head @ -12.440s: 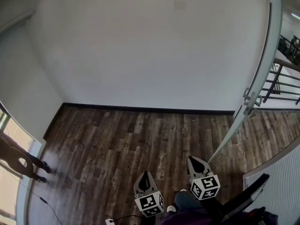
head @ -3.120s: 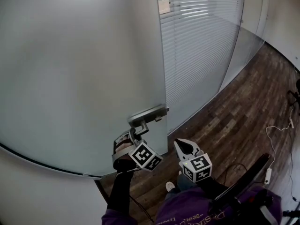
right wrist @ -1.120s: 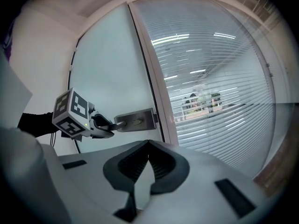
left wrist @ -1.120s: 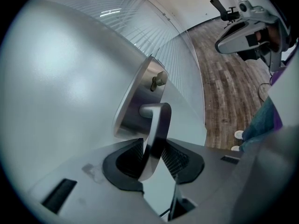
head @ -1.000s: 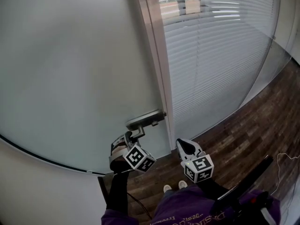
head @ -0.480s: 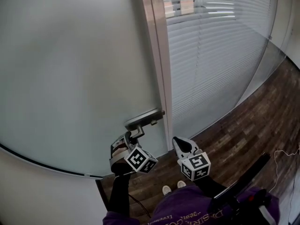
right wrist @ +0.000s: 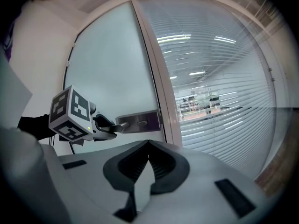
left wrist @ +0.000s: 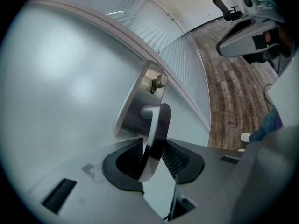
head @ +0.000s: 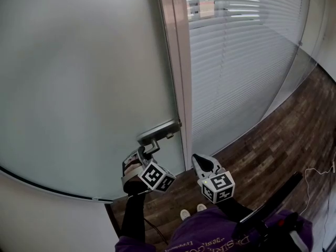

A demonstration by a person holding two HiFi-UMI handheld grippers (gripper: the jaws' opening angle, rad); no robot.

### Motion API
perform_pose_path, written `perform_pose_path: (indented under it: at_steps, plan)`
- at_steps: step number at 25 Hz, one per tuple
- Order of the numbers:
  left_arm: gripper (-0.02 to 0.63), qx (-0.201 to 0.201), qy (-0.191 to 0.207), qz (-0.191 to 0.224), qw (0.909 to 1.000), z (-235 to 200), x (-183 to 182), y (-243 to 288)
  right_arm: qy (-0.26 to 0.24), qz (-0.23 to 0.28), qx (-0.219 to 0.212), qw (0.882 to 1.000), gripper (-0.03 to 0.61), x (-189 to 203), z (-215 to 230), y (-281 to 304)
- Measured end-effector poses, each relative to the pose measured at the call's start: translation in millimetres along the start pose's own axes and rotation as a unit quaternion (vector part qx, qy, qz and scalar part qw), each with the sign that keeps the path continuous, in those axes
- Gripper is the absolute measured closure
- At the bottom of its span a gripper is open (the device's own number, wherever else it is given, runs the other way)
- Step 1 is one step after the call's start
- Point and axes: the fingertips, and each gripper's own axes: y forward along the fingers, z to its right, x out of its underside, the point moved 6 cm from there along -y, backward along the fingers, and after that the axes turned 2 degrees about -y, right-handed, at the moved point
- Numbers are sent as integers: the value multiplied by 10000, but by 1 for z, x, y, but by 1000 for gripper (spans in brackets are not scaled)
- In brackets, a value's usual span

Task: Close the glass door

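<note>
The frosted glass door (head: 89, 77) fills the left of the head view, its free edge drawn up against the pale frame post (head: 177, 62). Low on that edge, the left gripper (head: 148, 149) has its fingers (left wrist: 174, 158) clamped on the metal lever handle (left wrist: 156, 125), one ribbed pad on each flat side.

To finish well, the pull should probably run straight along the door's swing. The grip is best kept near the lever's free end and the wrist quiet, so the lever is not pressed down and the latch can seat. It looks wise to let go only once the edge sits flush.

Further right, the right gripper (head: 201, 160) hangs idle over the wooden floor (head: 273, 135), fingers closed on nothing, in front of the slatted partition (head: 236, 62).

Three seconds back the door edge overlapped the slats and hid the post. Now the post shows beside it, so the door has swung nearly home.
</note>
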Motion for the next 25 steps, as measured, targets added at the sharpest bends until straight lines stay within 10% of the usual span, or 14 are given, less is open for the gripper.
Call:
perform_pose_path:
  at_steps: [25]
  plan:
    - [460, 118, -959, -190, 9951, -8, -3, 9, 11, -68, 112, 9999, 581, 3, 2, 13]
